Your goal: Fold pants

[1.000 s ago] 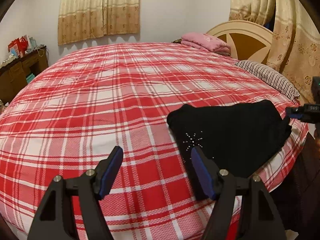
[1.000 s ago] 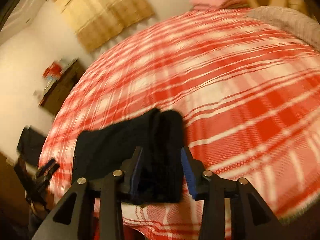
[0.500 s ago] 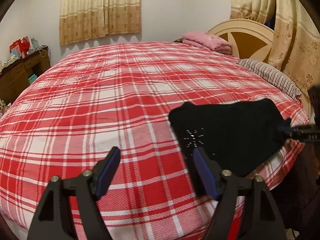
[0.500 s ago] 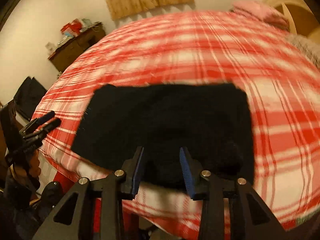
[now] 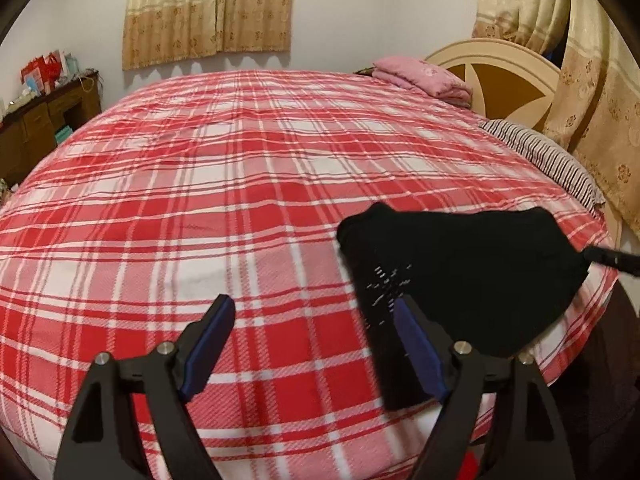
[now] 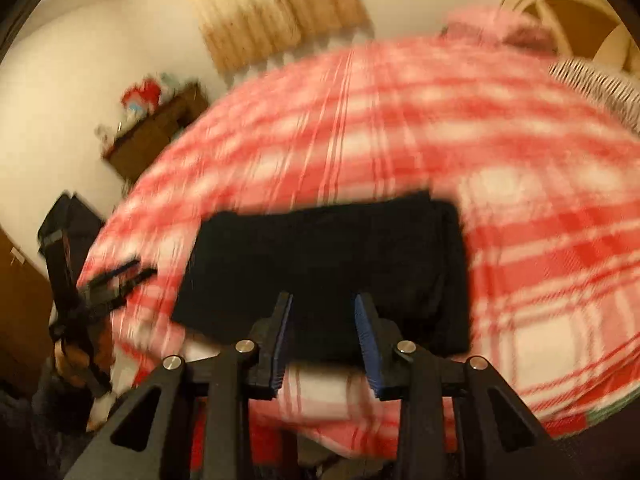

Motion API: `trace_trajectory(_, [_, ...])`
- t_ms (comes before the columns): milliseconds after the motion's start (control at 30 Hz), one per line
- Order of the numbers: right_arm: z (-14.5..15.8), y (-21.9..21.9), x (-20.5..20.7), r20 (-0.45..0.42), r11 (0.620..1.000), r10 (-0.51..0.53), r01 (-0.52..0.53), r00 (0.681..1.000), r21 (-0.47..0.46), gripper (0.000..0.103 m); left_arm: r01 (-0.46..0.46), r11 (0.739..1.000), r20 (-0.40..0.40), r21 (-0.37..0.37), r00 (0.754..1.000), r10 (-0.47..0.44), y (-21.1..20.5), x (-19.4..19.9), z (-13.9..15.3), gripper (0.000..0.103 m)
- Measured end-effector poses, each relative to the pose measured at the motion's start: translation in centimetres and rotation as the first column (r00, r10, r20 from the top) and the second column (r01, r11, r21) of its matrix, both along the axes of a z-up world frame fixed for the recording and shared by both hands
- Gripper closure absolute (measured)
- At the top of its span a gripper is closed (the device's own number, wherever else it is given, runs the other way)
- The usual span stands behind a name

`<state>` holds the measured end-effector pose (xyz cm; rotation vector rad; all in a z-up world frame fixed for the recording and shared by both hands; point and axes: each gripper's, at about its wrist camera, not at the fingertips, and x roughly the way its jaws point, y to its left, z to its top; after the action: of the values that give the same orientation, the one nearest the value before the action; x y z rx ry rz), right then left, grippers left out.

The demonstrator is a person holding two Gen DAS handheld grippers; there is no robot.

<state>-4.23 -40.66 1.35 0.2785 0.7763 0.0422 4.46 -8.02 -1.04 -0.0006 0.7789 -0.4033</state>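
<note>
The black pants [image 5: 472, 272] lie folded into a compact rectangle near the front edge of the red plaid bed [image 5: 240, 200]. In the left wrist view they sit to the right of my left gripper [image 5: 312, 316], which is open and empty over the bedspread. In the blurred right wrist view the pants [image 6: 332, 264] lie just beyond my right gripper [image 6: 324, 308], which is open and empty near the bed's edge. The right gripper's tip [image 5: 612, 258] shows at the pants' right side. The left gripper [image 6: 116, 276] shows at the left.
A pink folded blanket [image 5: 424, 80] and a striped pillow [image 5: 548, 160] lie by the headboard [image 5: 504, 76] at the back right. A wooden dresser [image 5: 44, 120] with clutter stands at the left wall. Curtains [image 5: 208, 8] hang behind.
My right gripper has swung around the pants' edge and pulled back, now fast enough to blur its view. The left gripper has drifted slightly; the pants stay folded in place.
</note>
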Motion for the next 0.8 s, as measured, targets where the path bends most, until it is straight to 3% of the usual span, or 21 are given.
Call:
trace_trajectory(33, [0.0, -0.4, 0.2, 0.014, 0.999, -0.037, 0.037, 0.999, -0.018, 0.036, 0.009, 1.000, 0.002, -0.004, 1.000, -0.009, -0.5, 0.1, 0.2, 0.016])
trace_trajectory(67, [-0.2, -0.9, 0.6, 0.020, 0.997, -0.072, 0.073, 0.997, -0.032, 0.032, 0.018, 1.000, 0.005, -0.003, 1.000, -0.018, -0.9, 0.1, 0.3, 0.016])
trace_trajectory(233, [-2.9, -2.7, 2.2, -0.041, 0.979, -0.198, 0.196, 0.979, -0.054, 0.032, 0.059, 0.998, 0.001, 0.030, 0.998, -0.059, -4.0, 0.7, -0.2, 0.010])
trace_trajectory(367, [-5.0, -3.1, 2.2, -0.064, 0.970, -0.239, 0.235, 0.969, -0.067, 0.032, 0.070, 0.995, -0.031, 0.075, 0.997, -0.067, -5.9, 1.3, -1.4, 0.010])
trace_trajectory(567, [-5.4, -3.5, 1.8, -0.031, 0.968, -0.245, 0.242, 0.969, -0.068, 0.032, 0.070, 0.990, -0.067, 0.123, 0.996, -0.062, -6.8, 1.5, -2.6, 0.010])
trace_trajectory(800, [-5.8, -2.8, 1.5, 0.002, 0.966, -0.247, 0.246, 0.969, -0.077, 0.031, 0.062, 0.991, -0.082, 0.119, 0.995, -0.053, -7.0, 1.5, -3.0, 0.010])
